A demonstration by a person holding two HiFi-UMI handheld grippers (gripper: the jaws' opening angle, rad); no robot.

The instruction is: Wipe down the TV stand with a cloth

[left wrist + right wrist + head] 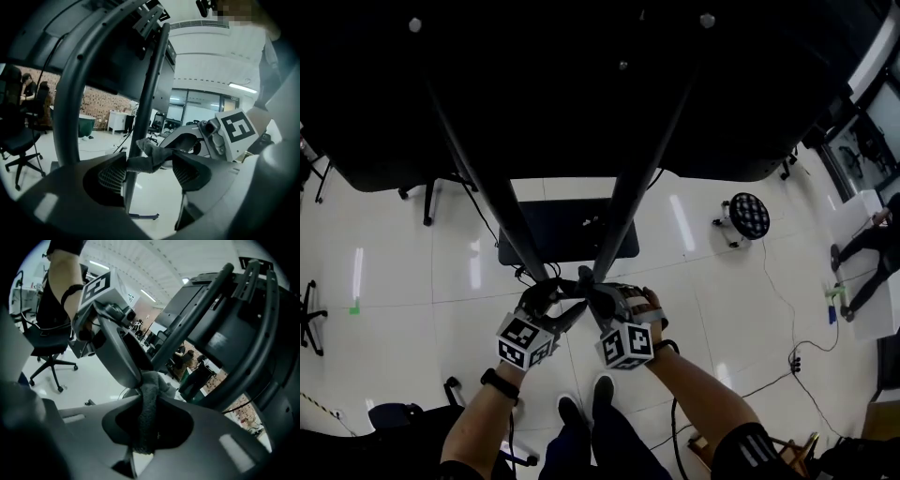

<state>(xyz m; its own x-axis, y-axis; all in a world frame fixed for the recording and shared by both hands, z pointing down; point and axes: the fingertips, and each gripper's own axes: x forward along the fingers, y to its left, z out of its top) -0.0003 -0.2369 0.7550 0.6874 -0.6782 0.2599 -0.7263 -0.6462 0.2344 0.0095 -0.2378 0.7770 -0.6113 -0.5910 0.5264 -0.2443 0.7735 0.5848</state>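
Grey fleecy cloth (149,413) is being pinched from both sides low on the black tubular metal TV stand (623,202), just in front of its flat dark base plate (567,230). The right gripper (598,298) is pressing its jaws together on a hanging fold, while the left gripper (565,309) is holding its jaws slightly apart with the other end of the fabric bunched between them, beside one slanting upright (146,93). The two tools are meeting tip to tip over the glossy white floor (722,300), the person's dark shoes (586,405) showing just below them
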